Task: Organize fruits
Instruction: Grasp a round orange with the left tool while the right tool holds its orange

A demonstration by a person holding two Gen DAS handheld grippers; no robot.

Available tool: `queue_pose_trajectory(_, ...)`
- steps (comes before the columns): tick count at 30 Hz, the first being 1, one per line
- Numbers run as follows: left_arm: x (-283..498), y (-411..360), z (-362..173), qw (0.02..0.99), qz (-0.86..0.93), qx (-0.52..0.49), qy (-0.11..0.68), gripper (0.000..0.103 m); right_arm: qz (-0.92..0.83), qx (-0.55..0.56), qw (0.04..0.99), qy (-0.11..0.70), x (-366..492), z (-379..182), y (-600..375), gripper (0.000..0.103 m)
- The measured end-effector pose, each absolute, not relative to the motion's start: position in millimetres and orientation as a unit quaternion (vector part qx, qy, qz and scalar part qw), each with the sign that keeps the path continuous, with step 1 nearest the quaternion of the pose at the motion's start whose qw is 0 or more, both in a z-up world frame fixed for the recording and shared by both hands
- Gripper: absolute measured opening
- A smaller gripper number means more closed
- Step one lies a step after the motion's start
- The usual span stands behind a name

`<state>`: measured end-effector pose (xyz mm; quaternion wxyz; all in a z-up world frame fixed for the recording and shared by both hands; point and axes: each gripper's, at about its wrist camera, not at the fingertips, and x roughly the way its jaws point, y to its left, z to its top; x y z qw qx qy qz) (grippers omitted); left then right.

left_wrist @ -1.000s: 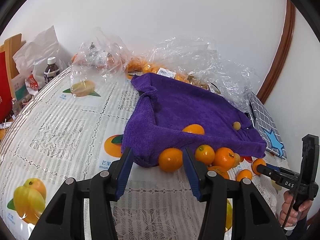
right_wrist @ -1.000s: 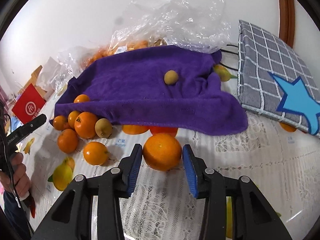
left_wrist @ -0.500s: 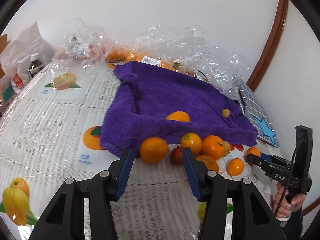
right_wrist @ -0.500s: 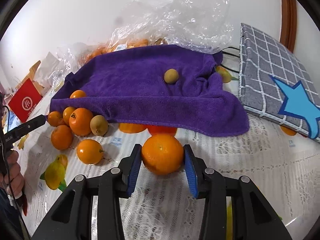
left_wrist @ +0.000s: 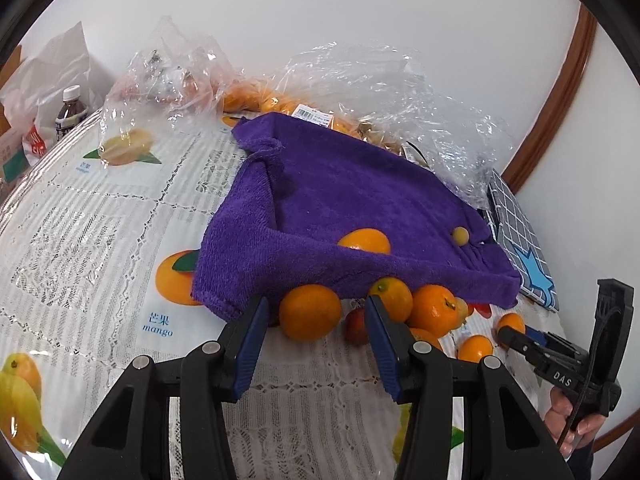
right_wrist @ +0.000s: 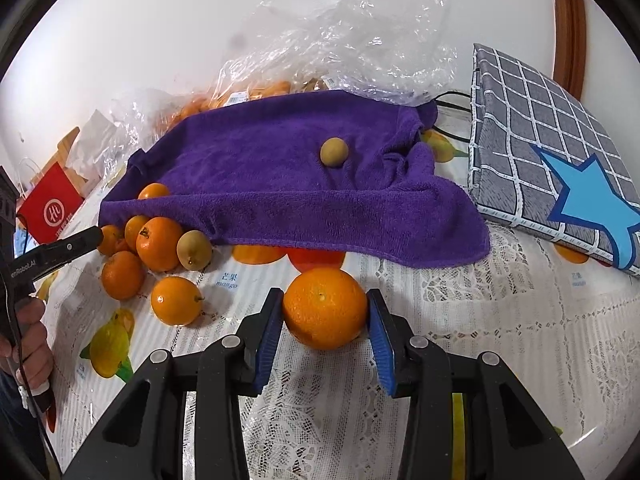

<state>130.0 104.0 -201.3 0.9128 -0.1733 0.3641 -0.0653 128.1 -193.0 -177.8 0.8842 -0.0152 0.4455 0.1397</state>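
A purple towel (left_wrist: 352, 208) (right_wrist: 288, 176) lies on the table with one orange (left_wrist: 365, 241) and a small greenish fruit (right_wrist: 334, 152) on it. Several oranges (right_wrist: 159, 238) and a kiwi-like fruit (right_wrist: 194, 249) lie along its front edge. My left gripper (left_wrist: 314, 312) is open, its jaws on either side of an orange (left_wrist: 310, 311) on the table. My right gripper (right_wrist: 325, 310) is shut on a large orange (right_wrist: 325, 307), with both pads against its sides.
Clear plastic bags with more oranges (left_wrist: 380, 92) sit behind the towel. A grey checked bag with a blue star (right_wrist: 548, 148) lies to the right. A bottle (left_wrist: 71, 112) and a red box (right_wrist: 50, 206) stand at the far left. The tablecloth (left_wrist: 100, 220) is lace with fruit prints.
My right gripper's jaws have closed onto the large orange. My left gripper has shifted so that an orange by the towel's edge now sits between its open jaws.
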Motion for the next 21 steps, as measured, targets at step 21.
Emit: queue_pose_trajectory(21, 126, 114, -201, 0.914, -0.052, -0.198, 0.349, 0.033, 0.139, -0.015, 0.884, 0.446, 128, -179, -193, 0.041)
